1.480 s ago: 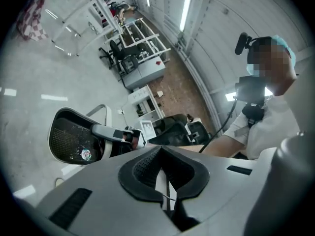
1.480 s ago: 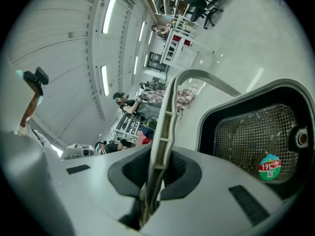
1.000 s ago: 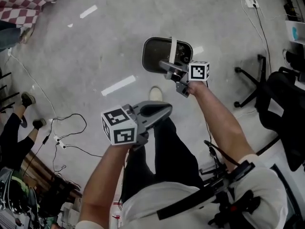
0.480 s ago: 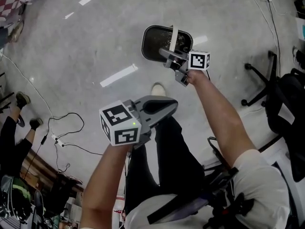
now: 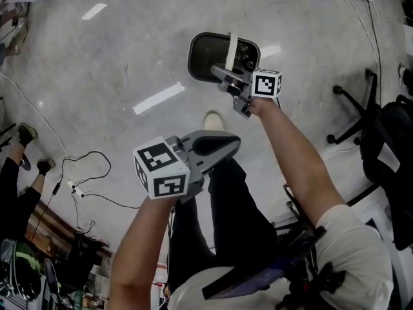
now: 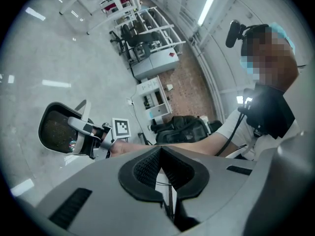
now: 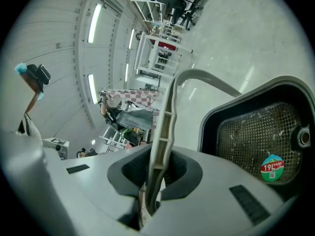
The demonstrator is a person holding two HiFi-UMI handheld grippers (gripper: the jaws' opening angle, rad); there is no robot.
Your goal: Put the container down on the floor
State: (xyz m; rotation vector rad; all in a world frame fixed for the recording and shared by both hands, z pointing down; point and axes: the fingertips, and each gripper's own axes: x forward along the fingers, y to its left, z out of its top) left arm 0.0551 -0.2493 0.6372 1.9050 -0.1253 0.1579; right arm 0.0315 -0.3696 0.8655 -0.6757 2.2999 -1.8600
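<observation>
The container (image 5: 216,58) is a dark grey bin with a mesh bottom and a pale handle (image 5: 231,49) arched over it. My right gripper (image 5: 227,77) is shut on that handle and holds the bin low over the grey floor; whether it touches I cannot tell. In the right gripper view the handle (image 7: 165,122) runs up from between the closed jaws of my right gripper (image 7: 156,177), with the container (image 7: 256,127) to the right. My left gripper (image 5: 222,144) hangs shut and empty nearer my body. From the left gripper (image 6: 162,156) I see the container (image 6: 55,129) at the left.
Cables (image 5: 90,173) trail over the floor at the left, near another person's legs (image 5: 16,173). An office chair (image 5: 381,128) stands at the right. My own shoe (image 5: 211,120) is just below the container. White racks (image 6: 147,28) stand far off.
Both grippers have sunk lower, the container going down with the right one. The grip on the handle is unchanged and the left jaws stay shut.
</observation>
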